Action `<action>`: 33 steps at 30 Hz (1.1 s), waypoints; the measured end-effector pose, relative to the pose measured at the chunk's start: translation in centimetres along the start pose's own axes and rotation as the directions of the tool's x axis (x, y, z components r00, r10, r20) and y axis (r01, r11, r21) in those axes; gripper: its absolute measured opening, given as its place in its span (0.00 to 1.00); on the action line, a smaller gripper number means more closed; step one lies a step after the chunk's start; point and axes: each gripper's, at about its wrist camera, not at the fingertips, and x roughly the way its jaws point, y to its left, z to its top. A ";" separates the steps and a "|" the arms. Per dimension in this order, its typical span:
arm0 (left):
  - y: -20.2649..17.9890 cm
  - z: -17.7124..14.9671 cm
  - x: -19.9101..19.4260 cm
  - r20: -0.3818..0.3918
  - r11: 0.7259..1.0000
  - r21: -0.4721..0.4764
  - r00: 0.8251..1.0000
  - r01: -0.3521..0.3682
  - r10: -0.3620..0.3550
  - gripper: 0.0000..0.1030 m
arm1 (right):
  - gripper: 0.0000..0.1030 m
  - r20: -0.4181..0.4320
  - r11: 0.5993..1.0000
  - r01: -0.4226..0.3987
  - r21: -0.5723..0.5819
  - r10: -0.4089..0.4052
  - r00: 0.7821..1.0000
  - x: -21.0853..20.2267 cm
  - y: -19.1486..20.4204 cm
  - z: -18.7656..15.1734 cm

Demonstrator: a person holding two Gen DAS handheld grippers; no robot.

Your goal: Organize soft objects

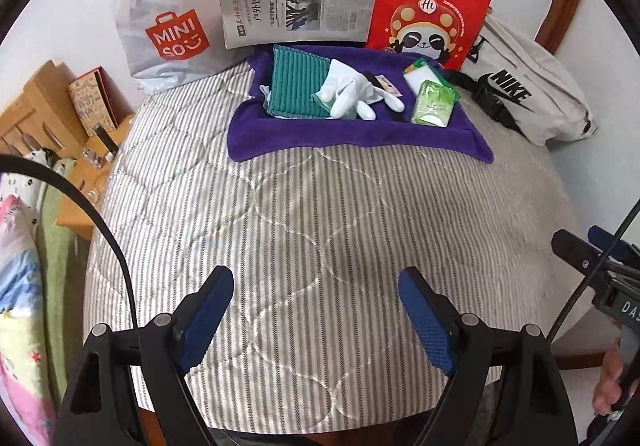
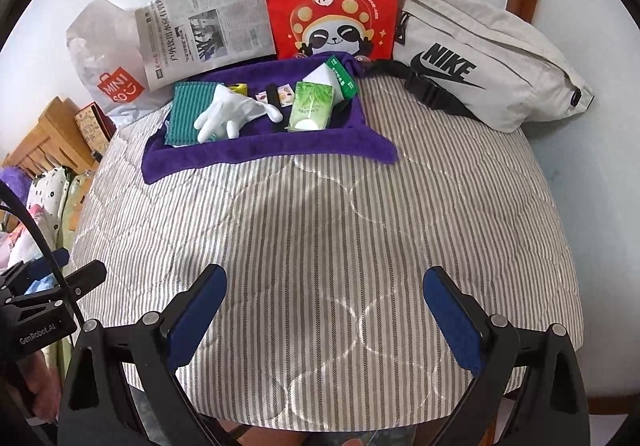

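both pairs of jaws stand wide and hold nothing: our left gripper (image 1: 316, 310) and right gripper (image 2: 324, 310) hover over the near bed (image 1: 320, 214). the soft things lie straight ahead, far, on one purple towel (image 2: 272, 152): one white glove (image 2: 230, 112), one green cloth (image 2: 186, 110), two tissue packs (image 2: 310, 106).

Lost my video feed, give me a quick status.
Both hand-held grippers open, empty, over striped quilt. White glove on purple towel, untouched. Nothing blocking.
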 end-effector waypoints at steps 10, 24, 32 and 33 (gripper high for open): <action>-0.1 -0.3 -0.6 0.011 1.000 0.013 1.000 -0.016 0.016 0.81 | 0.95 0.007 1.000 0.007 -0.016 -0.007 1.000 -0.4 0.5 -0.3; -0.2 -0.1 -1.0 0.018 0.999 0.029 1.000 -0.013 0.012 0.81 | 0.95 0.008 1.000 0.006 -0.021 -0.006 1.000 -0.7 1.0 -0.4; -0.2 -0.2 -1.2 0.018 0.999 0.036 1.000 -0.010 0.009 0.81 | 0.95 0.012 1.000 0.008 -0.026 -0.007 1.000 -0.9 1.1 -0.4; -0.2 -0.2 -1.2 0.017 0.999 0.034 1.000 -0.012 0.011 0.81 | 0.95 0.013 1.000 0.007 -0.025 -0.007 1.000 -0.9 1.1 -0.3</action>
